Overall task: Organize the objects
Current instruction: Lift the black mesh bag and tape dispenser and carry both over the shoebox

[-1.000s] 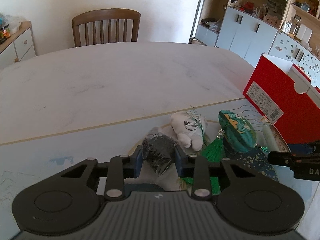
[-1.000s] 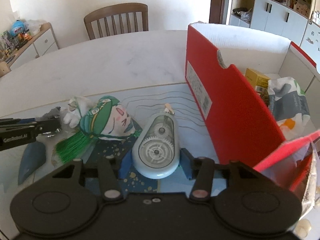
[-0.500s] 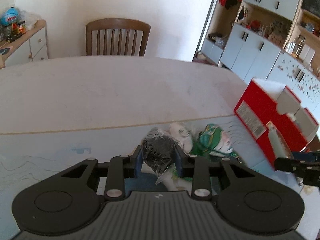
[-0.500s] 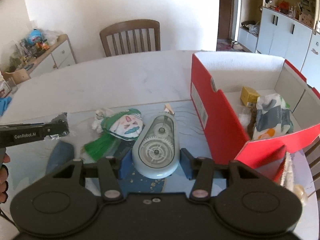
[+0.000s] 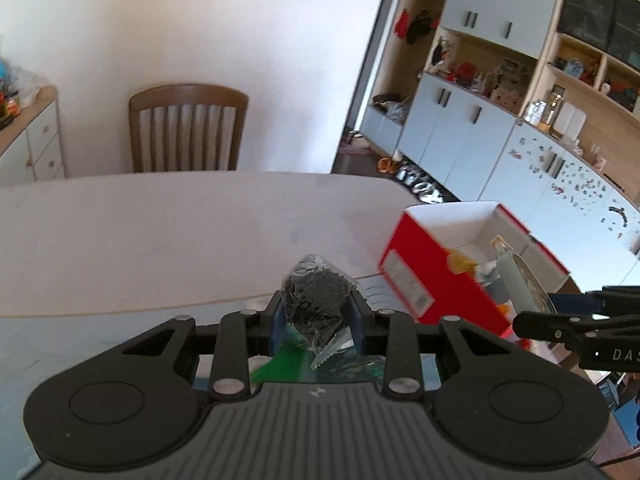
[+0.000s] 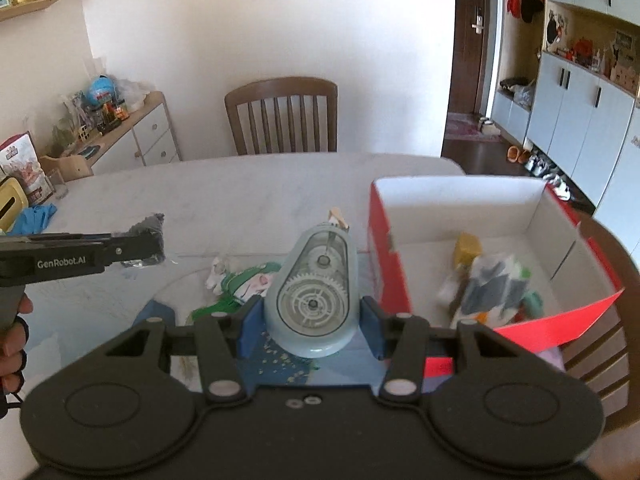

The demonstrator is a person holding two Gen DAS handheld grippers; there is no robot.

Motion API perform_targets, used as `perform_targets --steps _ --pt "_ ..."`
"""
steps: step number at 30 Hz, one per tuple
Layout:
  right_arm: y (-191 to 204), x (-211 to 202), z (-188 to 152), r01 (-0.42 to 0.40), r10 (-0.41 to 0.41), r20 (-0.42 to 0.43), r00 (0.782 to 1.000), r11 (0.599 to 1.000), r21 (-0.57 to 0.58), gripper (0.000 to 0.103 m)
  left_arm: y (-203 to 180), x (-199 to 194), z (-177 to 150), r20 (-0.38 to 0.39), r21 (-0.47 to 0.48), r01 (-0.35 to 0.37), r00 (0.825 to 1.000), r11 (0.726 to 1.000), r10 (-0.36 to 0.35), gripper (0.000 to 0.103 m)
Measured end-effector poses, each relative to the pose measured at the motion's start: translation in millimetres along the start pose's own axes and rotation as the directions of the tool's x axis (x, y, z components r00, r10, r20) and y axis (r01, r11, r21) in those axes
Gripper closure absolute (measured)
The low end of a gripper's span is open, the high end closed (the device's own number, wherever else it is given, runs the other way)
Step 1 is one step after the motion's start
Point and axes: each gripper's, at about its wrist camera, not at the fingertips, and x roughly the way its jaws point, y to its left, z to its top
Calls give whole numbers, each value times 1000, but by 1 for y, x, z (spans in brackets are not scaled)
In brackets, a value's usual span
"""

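Observation:
My left gripper (image 5: pixel 318 314) is shut on a clear packet of black stuff (image 5: pixel 316 300), held above the table. In the right wrist view the same left gripper (image 6: pixel 154 246) reaches in from the left with the packet (image 6: pixel 150 226). My right gripper (image 6: pixel 312 322) is shut on a pale blue correction tape dispenser (image 6: pixel 314 292), lifted over the mat. The dispenser (image 5: pixel 520 280) also shows at the right of the left wrist view. A red cardboard box (image 6: pixel 386 264) with a white inside stands to the right, holding a yellow item (image 6: pixel 468 246) and a patterned pouch (image 6: pixel 492 284).
A green and white doll with a tassel (image 6: pixel 244 284) lies on the blue mat (image 6: pixel 160 314) below the grippers. A wooden chair (image 6: pixel 282 118) stands behind the white table (image 6: pixel 240 192). A blue cloth (image 6: pixel 36 216) lies at the table's left edge. A person's hand (image 6: pixel 14 340) holds the left gripper.
Both grippers have risen from the mat with their objects still held. The doll and mat now sit lower and farther off, and the inside of the red box has come into view.

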Motion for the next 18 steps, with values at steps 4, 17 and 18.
perform_targets --steps 4,17,18 --pt "-19 -15 5 2 -2 21 1000 1000 -5 53 -28 2 9 2 9 23 1000 1000 -23 72" --pt "-104 -29 4 36 -36 24 999 999 -9 53 -141 43 26 -33 97 94 995 991 -92 72" --pt "-113 -30 2 38 -38 24 999 999 -10 53 -150 48 27 -39 105 98 995 990 -95 72"
